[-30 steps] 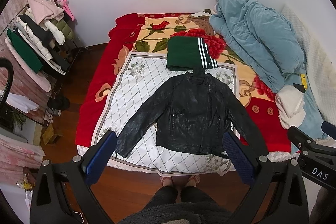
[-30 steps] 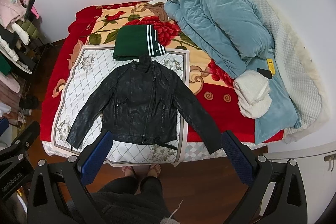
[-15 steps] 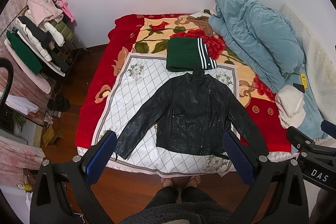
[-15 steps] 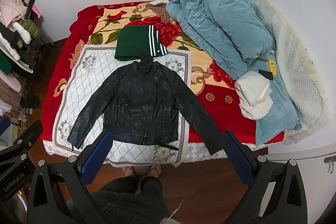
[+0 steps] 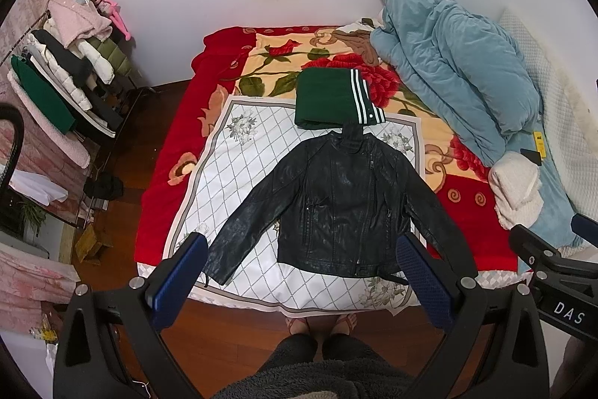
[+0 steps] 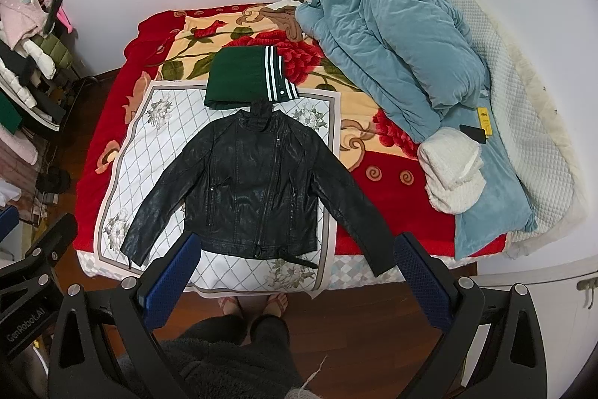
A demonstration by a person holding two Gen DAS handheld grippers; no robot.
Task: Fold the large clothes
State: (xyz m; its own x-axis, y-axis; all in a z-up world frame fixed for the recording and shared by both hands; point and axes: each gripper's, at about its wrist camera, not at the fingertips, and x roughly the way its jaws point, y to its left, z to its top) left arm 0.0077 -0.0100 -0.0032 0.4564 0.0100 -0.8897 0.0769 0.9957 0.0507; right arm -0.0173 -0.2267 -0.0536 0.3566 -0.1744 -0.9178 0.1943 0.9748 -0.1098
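Note:
A black leather jacket (image 5: 344, 204) lies flat and face up on a white checked cloth (image 5: 243, 152) on the bed, both sleeves spread out; it also shows in the right wrist view (image 6: 254, 186). A folded green garment with white stripes (image 5: 332, 98) lies just beyond its collar, seen too in the right wrist view (image 6: 243, 77). My left gripper (image 5: 302, 279) is open and empty, held high above the bed's near edge. My right gripper (image 6: 295, 279) is open and empty at the same height.
A blue duvet (image 5: 456, 62) and a white towel bundle (image 5: 515, 186) fill the bed's right side. A clothes rack (image 5: 63, 77) stands at the left. The person's feet (image 5: 321, 324) stand on the wood floor at the bed's near edge.
Both views have shifted only slightly; the jacket and the folded garment have not moved. Both grippers stay open.

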